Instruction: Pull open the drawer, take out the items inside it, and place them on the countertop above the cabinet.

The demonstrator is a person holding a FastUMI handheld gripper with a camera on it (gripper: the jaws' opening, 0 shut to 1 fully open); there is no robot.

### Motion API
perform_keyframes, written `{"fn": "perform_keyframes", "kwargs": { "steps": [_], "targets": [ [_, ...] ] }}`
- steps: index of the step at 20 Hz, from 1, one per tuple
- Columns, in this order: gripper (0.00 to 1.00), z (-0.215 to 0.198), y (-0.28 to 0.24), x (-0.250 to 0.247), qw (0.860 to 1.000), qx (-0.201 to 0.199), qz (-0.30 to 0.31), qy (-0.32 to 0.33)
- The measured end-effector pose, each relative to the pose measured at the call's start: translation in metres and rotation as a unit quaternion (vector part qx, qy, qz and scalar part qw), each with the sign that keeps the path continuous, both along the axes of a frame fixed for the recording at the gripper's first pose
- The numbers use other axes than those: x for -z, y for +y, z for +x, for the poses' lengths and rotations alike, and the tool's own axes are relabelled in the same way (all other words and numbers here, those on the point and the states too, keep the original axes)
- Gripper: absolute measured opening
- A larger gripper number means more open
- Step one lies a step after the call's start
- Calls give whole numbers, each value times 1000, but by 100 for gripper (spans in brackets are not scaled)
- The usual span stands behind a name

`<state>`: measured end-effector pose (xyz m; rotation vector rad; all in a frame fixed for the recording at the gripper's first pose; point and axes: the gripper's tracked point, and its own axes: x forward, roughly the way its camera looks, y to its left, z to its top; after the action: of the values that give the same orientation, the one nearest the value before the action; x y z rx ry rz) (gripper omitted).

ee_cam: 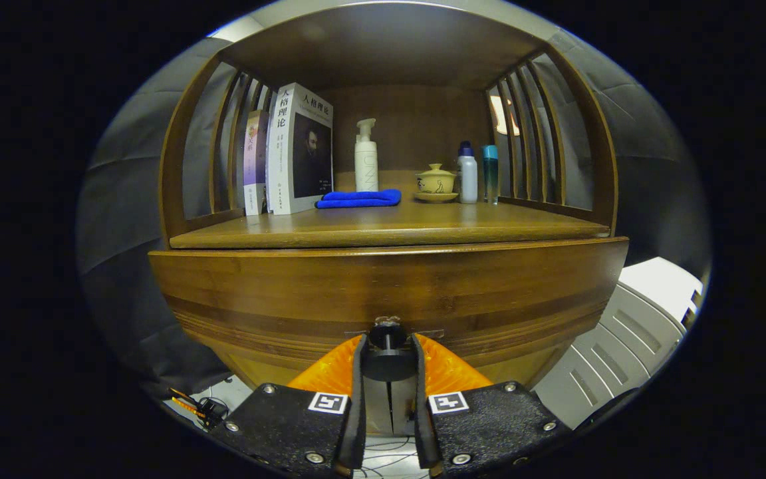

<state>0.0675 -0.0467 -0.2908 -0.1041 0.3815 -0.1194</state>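
Observation:
A wooden cabinet stands in front of me, its drawer front (383, 286) closed under the countertop (389, 229). A dark round knob (388, 352) juts from the lower middle of the drawer front. My gripper (388, 346) has its two fingers on either side of that knob, pressing on it. The drawer's inside is hidden.
On the countertop, inside the slatted shelf, stand two books (296, 150), a white pump bottle (366, 156), a folded blue cloth (360, 198), a lidded tea cup on a saucer (436, 181) and two small bottles (477, 173). A pale slatted object (629, 332) sits right of the cabinet.

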Motion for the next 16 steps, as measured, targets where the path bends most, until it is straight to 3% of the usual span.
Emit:
{"fn": "perform_keyframes", "kwargs": {
  "steps": [5,16],
  "targets": [
    [31,-33,2,-4,1000,18,11,1],
    [30,-99,10,-8,1000,-1,-15,5]
  ]
}}
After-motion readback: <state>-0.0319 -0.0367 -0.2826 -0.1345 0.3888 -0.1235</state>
